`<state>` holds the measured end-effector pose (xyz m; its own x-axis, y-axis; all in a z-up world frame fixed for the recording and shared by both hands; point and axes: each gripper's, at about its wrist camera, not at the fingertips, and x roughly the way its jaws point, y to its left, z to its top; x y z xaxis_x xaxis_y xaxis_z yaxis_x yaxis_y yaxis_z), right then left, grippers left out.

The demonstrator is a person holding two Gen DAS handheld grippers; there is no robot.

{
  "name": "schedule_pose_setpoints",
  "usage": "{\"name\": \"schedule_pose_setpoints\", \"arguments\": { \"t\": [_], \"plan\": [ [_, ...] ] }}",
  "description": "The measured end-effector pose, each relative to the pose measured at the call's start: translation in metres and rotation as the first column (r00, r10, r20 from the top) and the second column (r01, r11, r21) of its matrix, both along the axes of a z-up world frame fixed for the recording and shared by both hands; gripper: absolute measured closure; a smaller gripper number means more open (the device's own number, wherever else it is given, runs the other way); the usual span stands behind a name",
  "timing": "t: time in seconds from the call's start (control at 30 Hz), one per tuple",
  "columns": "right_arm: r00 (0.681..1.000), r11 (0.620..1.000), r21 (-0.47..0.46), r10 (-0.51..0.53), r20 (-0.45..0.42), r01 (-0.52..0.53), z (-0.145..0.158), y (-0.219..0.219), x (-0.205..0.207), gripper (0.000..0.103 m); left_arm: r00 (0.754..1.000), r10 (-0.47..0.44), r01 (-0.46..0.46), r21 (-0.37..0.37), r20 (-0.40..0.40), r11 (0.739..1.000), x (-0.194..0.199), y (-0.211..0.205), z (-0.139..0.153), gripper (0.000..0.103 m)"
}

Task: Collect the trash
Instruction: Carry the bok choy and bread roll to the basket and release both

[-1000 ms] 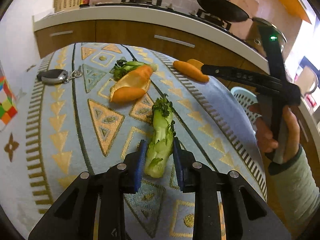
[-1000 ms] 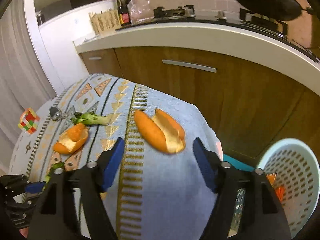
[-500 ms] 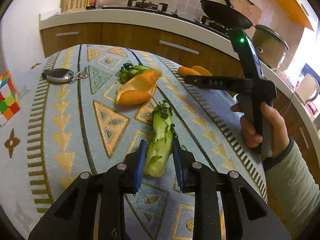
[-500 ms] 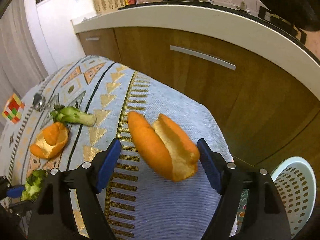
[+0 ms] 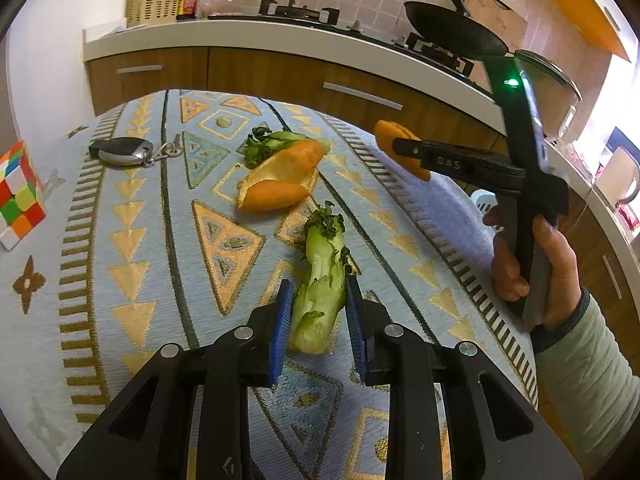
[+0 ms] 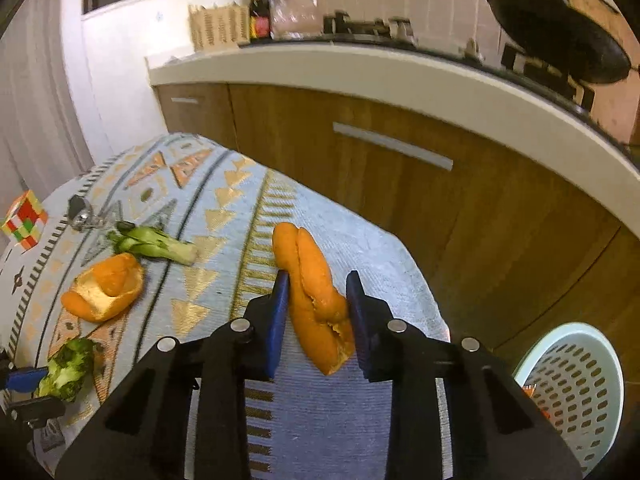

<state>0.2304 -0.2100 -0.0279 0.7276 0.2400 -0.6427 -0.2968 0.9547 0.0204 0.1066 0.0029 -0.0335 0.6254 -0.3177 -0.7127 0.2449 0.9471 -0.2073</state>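
Both grippers clamped on scraps over the patterned table.

Right gripper (image 6: 316, 312) had just been closing its jaws; pads now squeezed an orange peel (image 6: 314, 292) w/ peel folded between them, near table's (image 6: 352, 240) edge by the wooden cabinets. Left gripper (image 5: 316, 320) was narrowed onto a green veg stalk (image 5: 322, 280), both pads against its sides, stalk lying on the cloth toward the near edge. A 2nd peel (image 5: 280, 182) & another leafy stalk (image 5: 268, 144) lay mid-table, touching. Key fob (image 5: 122, 152) & colour cube (image 5: 20, 192) sat at the left edge. Pale perforated basket (image 6: 576, 384) stood on the floor just off the table's right corner.
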Motion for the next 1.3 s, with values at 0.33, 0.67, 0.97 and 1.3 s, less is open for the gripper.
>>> {"name": "schedule_pose_setpoints", "arguments": {
  "t": [0.33, 0.67, 0.97, 1.3],
  "plan": [
    [0.998, 0.995, 0.087, -0.054, 0.006, 0.054, 0.011, -0.024, -0.017, 0.078, 1.0, 0.004, -0.004, -0.004, -0.012, 1.0, 0.002, -0.004, 0.004, 0.078],
    [0.973, 0.968, 0.128, -0.226, 0.052, 0.218, 0.046, -0.115, -0.092, 0.078, 0.99, -0.127, 0.129, -0.034, 0.064, 0.991, 0.009, -0.065, 0.058, 0.078],
    [0.908, 0.902, 0.155, -0.415, 0.055, 0.402, 0.062, -0.203, -0.139, 0.078, 0.96, -0.267, 0.271, -0.05, 0.085, 0.961, 0.026, -0.154, 0.082, 0.078],
    [0.839, 0.824, 0.161, -0.529, -0.125, 0.544, 0.021, -0.266, -0.151, 0.078, 0.927, -0.375, 0.374, -0.091, 0.005, 0.923, 0.043, -0.233, 0.063, 0.078]
  ]
}}
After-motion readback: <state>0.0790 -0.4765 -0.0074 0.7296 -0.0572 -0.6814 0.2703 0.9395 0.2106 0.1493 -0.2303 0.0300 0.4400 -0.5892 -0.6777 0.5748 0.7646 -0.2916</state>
